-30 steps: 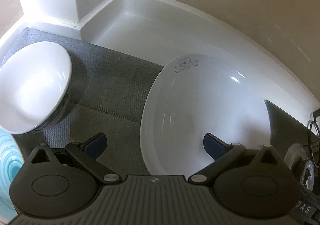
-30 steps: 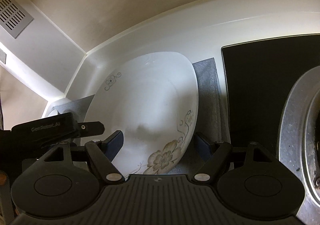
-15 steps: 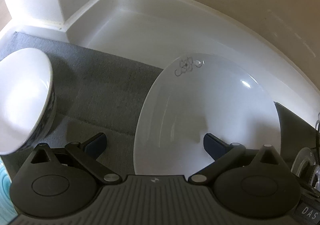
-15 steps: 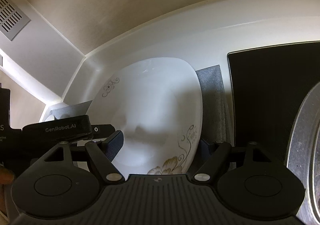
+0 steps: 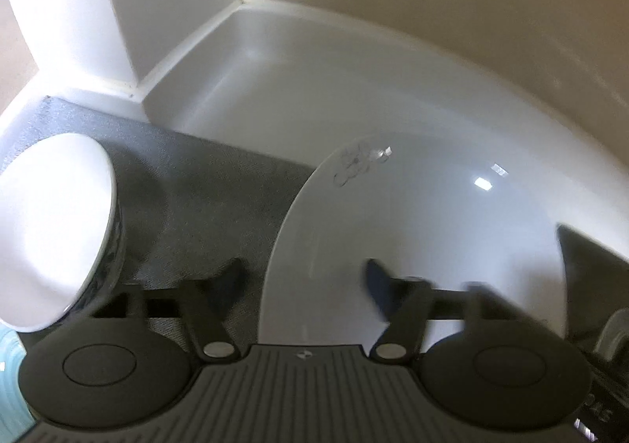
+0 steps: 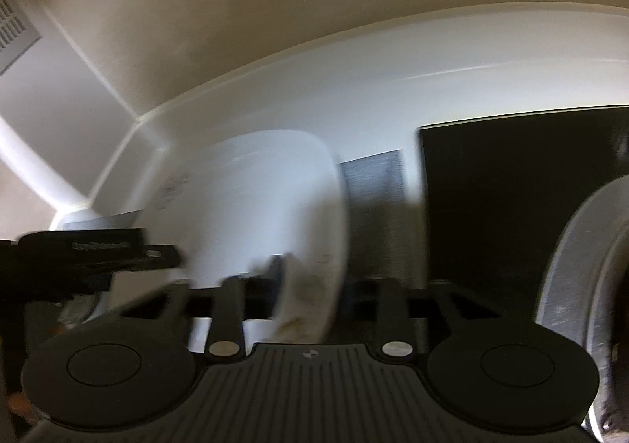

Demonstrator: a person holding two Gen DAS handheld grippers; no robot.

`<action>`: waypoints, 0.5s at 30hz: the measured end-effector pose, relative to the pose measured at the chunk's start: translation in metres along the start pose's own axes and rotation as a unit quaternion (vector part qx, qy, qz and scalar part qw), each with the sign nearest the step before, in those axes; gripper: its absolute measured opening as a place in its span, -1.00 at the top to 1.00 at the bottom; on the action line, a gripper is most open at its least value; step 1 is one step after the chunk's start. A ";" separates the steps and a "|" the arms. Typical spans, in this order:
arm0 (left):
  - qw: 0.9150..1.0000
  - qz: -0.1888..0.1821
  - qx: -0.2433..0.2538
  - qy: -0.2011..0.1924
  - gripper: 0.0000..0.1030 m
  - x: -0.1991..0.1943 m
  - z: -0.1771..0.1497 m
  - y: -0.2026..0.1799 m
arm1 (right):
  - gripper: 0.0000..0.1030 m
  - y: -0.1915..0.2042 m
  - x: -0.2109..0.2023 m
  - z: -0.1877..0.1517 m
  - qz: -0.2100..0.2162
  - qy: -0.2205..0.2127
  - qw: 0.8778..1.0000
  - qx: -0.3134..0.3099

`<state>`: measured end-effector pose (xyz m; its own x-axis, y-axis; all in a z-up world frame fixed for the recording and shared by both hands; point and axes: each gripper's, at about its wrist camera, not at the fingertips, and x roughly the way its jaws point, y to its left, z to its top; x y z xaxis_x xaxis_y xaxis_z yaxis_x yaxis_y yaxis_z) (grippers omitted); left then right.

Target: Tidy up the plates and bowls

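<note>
A white plate [image 5: 432, 215] with a faint flower print lies partly on a grey mat [image 5: 196, 199], partly on the white worktop. Its left rim sits between the fingers of my left gripper [image 5: 304, 277], whose jaws are closing, with a gap still showing at the left finger. In the right wrist view the same plate [image 6: 267, 187] is blurred. My right gripper [image 6: 314, 277] is closing too, and its fingers look pressed on the plate's near right rim. A white bowl [image 5: 55, 222] with a dark patterned outside stands on the mat at the left.
A teal dish [image 5: 10, 384] peeks in at the lower left. A black hob [image 6: 511, 199] lies right of the plate, with a steel pot [image 6: 582, 266] on it. White walls and a corner ledge [image 5: 295, 89] close the back. The left gripper's body [image 6: 98, 250] reaches in from the left.
Both pairs of fingers have moved inward, the right pair much closer together around the plate's rim. In the right wrist view the plate looks narrower and blurred, as if shifting.
</note>
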<state>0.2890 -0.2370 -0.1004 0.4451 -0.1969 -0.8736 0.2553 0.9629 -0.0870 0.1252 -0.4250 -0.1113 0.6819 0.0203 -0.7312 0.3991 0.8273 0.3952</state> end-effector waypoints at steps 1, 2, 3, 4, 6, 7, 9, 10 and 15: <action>1.000 0.001 -0.005 0.002 0.07 -0.003 0.002 0.000 | 0.58 -0.003 0.000 0.000 0.005 0.000 1.000 0.005; 1.000 0.000 -0.005 0.005 0.08 -0.004 0.003 0.000 | 0.58 -0.004 -0.001 0.000 0.007 0.000 1.000 0.006; 1.000 -0.004 0.000 0.008 0.10 -0.005 0.003 0.001 | 0.58 -0.004 -0.001 0.000 0.007 0.000 1.000 0.005; 1.000 -0.008 0.001 0.011 0.13 -0.005 0.003 0.002 | 0.58 -0.005 -0.001 0.000 0.006 0.000 1.000 0.008; 1.000 -0.014 0.001 0.023 0.18 -0.008 0.004 0.004 | 0.58 -0.005 -0.002 0.000 0.006 0.000 1.000 0.010; 1.000 -0.017 0.003 0.025 0.18 -0.009 0.004 0.004 | 0.58 -0.006 -0.003 0.000 0.005 0.000 1.000 0.010; 0.999 -0.024 0.005 0.024 0.18 -0.014 0.000 0.005 | 0.59 -0.006 -0.005 0.000 0.005 0.000 1.000 0.014; 0.999 -0.026 0.007 0.022 0.18 -0.018 -0.001 0.006 | 0.59 -0.005 -0.006 0.000 0.005 -0.001 1.000 0.012; 0.999 -0.032 0.009 0.014 0.18 -0.035 -0.006 0.008 | 0.59 0.004 -0.019 0.004 0.008 -0.013 1.000 0.000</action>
<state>0.2701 -0.2211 -0.0736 0.4031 -0.2525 -0.8796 0.2981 0.9450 -0.1346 0.1166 -0.4243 -0.0940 0.7041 0.0183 -0.7098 0.3878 0.8275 0.4060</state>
